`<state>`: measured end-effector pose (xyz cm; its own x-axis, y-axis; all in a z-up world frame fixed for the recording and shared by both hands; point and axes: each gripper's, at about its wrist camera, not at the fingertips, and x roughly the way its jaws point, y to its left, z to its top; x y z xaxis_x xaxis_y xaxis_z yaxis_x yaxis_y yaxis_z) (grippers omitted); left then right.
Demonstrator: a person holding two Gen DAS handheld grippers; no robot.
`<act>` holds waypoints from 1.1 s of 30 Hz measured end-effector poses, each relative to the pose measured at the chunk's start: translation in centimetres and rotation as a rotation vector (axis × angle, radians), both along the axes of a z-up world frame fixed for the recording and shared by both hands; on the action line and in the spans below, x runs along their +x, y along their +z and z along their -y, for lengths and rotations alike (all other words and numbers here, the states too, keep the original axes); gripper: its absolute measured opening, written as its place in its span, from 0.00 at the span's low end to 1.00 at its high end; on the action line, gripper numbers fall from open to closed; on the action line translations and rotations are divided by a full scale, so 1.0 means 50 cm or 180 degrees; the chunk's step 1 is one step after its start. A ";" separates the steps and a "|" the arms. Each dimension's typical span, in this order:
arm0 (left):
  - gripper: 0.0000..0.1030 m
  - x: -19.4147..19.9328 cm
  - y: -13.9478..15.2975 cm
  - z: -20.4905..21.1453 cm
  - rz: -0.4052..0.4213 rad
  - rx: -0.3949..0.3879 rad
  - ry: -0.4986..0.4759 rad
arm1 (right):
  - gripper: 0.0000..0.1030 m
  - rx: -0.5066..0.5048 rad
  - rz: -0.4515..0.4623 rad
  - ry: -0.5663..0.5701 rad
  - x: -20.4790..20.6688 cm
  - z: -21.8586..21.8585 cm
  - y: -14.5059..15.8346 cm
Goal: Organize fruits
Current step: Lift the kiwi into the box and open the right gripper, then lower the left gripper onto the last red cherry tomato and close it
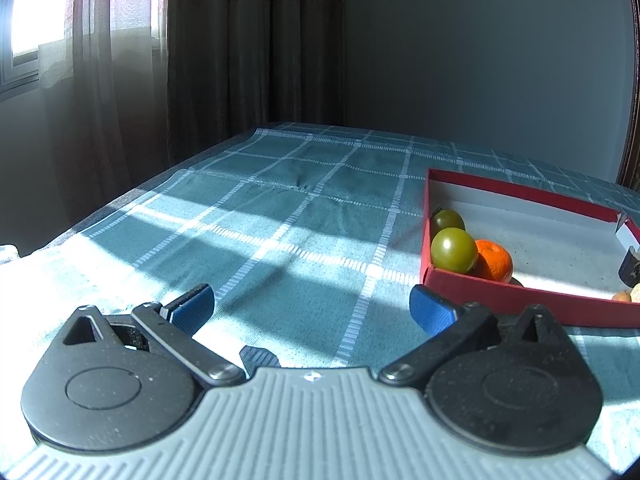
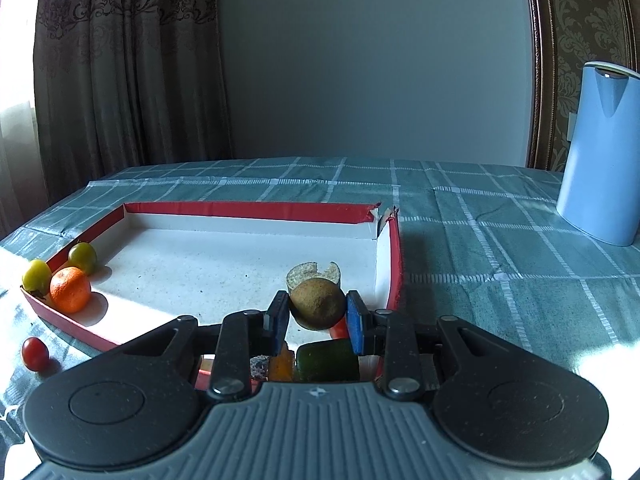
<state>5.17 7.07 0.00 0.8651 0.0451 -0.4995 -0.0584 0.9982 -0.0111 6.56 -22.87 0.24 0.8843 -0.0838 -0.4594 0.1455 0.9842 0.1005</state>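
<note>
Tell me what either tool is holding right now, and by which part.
The right tool holds a kiwi, its pads pressing the fruit's two opposite sides. The left tool is open and holds nothing.

Kiwi [image 2: 318, 307] between right gripper [image 2: 318, 316] pads (above red-rimmed tray [image 2: 248, 210])

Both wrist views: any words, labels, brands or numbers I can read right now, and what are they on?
No readable text in either view.
Left gripper body: a small white star-like mark, no letters.
Right gripper body: the same kind of mark, no letters.
Red box, blue jug, kiwi and checked tablecloth: no print visible.
</note>
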 end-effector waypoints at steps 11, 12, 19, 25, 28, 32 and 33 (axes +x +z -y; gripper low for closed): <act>1.00 -0.001 0.001 -0.002 0.0013 -0.0029 -0.0022 | 0.32 0.0066 0.0043 -0.0041 -0.003 0.008 0.002; 1.00 -0.002 0.001 -0.002 0.0017 -0.0035 -0.0030 | 0.32 0.0092 0.0084 -0.0047 -0.007 0.011 0.004; 1.00 -0.038 0.015 0.024 0.0231 0.0008 -0.0367 | 0.45 0.0354 0.0311 0.0005 -0.082 0.030 0.035; 1.00 -0.068 0.018 0.098 0.0250 0.0158 -0.0707 | 0.54 0.0197 0.0166 0.0239 -0.149 -0.005 0.016; 1.00 -0.063 0.012 0.134 0.0157 0.0299 -0.0743 | 0.54 0.0162 0.0077 0.0325 -0.165 -0.019 0.000; 0.98 -0.047 -0.001 0.168 -0.0018 0.0417 -0.0834 | 0.58 0.0274 0.0102 0.0357 -0.171 -0.018 -0.002; 0.94 -0.042 -0.004 0.172 -0.0067 0.0449 -0.0832 | 0.60 0.0296 0.0091 0.0349 -0.169 -0.017 -0.004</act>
<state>3.07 -1.54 -0.19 0.8460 -0.1077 -0.5221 0.2022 0.9710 0.1274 -1.89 -22.02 0.06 0.8987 0.0559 -0.4351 0.0333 0.9803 0.1946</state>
